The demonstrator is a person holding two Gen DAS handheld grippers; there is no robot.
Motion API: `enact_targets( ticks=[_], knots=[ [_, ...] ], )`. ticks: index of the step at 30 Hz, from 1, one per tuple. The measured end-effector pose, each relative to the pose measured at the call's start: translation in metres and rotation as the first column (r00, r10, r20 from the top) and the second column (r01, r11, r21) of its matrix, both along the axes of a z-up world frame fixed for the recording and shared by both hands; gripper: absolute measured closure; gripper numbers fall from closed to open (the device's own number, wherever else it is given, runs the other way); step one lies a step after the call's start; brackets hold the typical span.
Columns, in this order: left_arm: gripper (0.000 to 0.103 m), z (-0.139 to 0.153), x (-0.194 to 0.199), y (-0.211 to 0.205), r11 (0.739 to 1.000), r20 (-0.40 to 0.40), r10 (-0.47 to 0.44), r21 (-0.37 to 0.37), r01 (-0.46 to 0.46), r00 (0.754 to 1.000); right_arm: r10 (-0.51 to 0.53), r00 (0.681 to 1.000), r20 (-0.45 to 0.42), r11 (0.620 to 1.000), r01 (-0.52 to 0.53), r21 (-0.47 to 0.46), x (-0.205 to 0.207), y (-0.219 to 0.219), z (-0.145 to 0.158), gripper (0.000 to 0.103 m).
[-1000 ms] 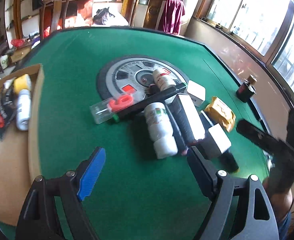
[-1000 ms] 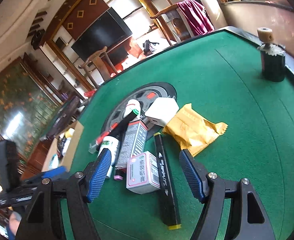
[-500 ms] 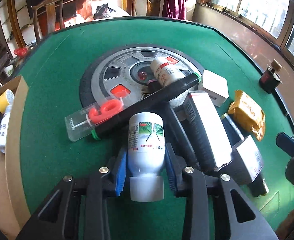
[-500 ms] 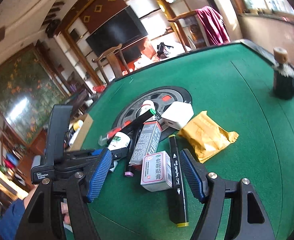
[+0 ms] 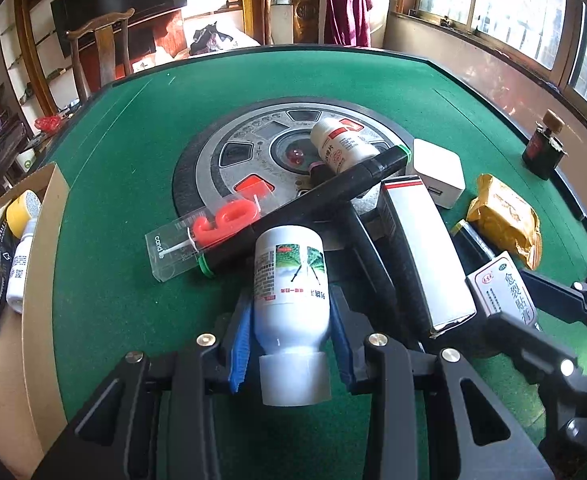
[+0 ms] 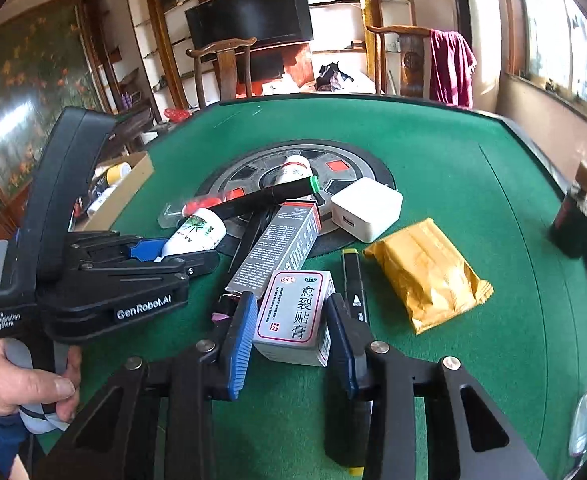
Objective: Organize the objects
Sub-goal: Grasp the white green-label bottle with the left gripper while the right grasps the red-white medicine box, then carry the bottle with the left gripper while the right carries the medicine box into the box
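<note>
Green felt tabletop (image 5: 125,168), raised dark rim on far and right sides; wooden chairs and windows beyond.

Left gripper (image 5: 291,344) clamped on the white bottle (image 5: 291,280), blue pads (image 5: 242,340) pressed to its shoulder, cap toward the camera, body pointing away into the pile. Bottle lies near centre of the table, at the near edge of the clutter.

Right gripper (image 6: 289,336): jaws have just been closing, the small white medicine box (image 6: 295,312) between them; pads appear to touch its two sides. Box sits at the near right of the pile, just beside a black marker with yellow cap (image 6: 351,280).

Outward from the bottle: black marker with green ends (image 5: 305,212) lies across the pile, touching a clear candle box (image 5: 205,236) with a red "9". Long grey carton (image 5: 421,256) to the right, white charger cube (image 5: 439,172) behind it, second white bottle (image 5: 341,144) on the round centre disc (image 5: 229,156).

Yellow packet (image 6: 425,272) lies apart, right of the pile. Dark bottle with cork (image 6: 577,216) stands near the right rim.

Open felt: wide on the far side, left of the pile, and along the near edge. Cardboard box (image 5: 43,248) at the left edge, holding several items.
</note>
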State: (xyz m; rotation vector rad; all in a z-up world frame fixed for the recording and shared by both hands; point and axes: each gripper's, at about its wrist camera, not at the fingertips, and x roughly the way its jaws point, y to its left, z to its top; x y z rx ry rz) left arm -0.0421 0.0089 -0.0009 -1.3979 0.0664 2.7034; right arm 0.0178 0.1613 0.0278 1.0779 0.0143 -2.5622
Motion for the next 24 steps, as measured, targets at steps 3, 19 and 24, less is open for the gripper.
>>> enact_targets(
  ticks=[3,19,24],
  knots=[
    [0.068,0.000,-0.001,0.003,1.000,-0.006,0.004,-0.003,-0.004,1.000,-0.008,0.999,0.043,0.999,0.006,0.049,-0.005,-0.003,-0.009,0.057],
    [0.070,0.004,0.003,-0.007,0.999,-0.032,0.048,0.017,-0.048,0.998,-0.058,0.998,0.016,0.998,0.059,-0.035,0.004,0.016,-0.001,0.067],
    [0.070,0.018,0.021,-0.015,0.998,-0.087,0.064,0.025,-0.063,0.994,-0.066,0.998,-0.012,0.996,0.065,-0.063,0.008,0.019,0.006,0.067]
  ],
)
